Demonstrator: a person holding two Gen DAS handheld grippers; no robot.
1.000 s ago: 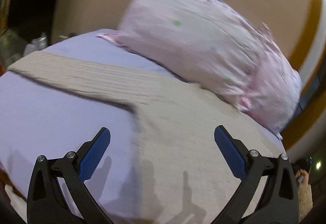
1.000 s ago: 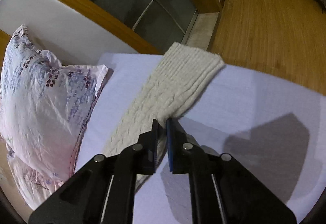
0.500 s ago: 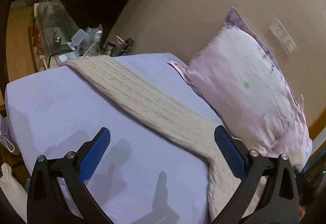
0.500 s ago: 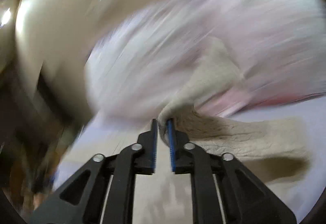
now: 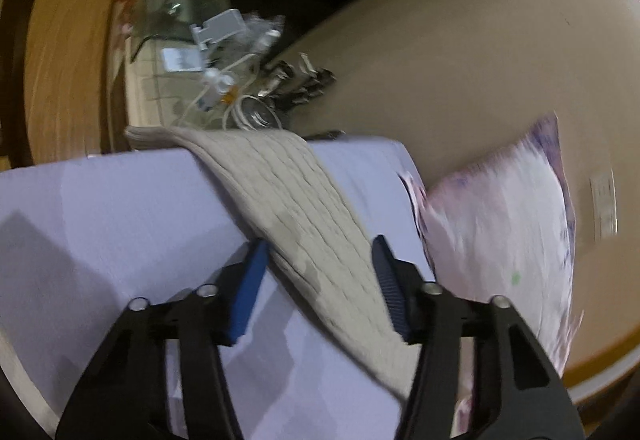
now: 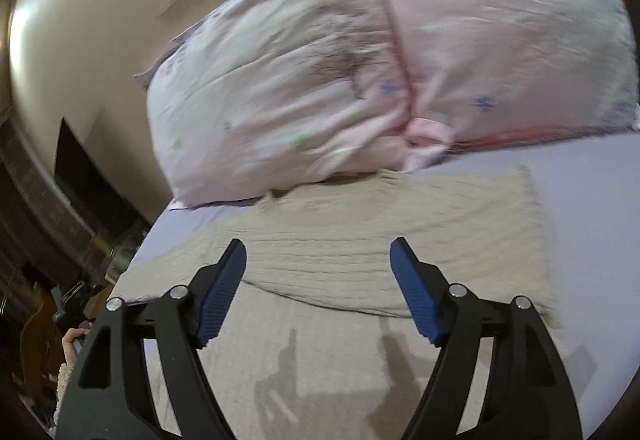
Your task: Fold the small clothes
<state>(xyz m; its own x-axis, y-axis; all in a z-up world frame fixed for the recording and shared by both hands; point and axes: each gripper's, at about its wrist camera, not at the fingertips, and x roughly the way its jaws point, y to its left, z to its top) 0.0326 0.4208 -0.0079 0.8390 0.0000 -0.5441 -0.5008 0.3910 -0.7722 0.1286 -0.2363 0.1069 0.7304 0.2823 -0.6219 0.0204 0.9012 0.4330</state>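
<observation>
A beige cable-knit garment lies on the lavender bed sheet. In the left wrist view one long strip of it runs away to the bed's far edge. My left gripper is open, its jaws either side of that strip, close above it. In the right wrist view the garment lies flat with a folded layer on top, its far edge by the pillow. My right gripper is open and empty just above the folded part.
A pink flowered pillow leans on the beige wall at the bed's head; it also shows in the left wrist view. A glass-topped side table with cables and small items stands beyond the bed's far edge.
My right gripper, shut on a sleeve end before, carried it over onto the garment and has opened. My left gripper swung left along the other strip and its jaws have narrowed.
</observation>
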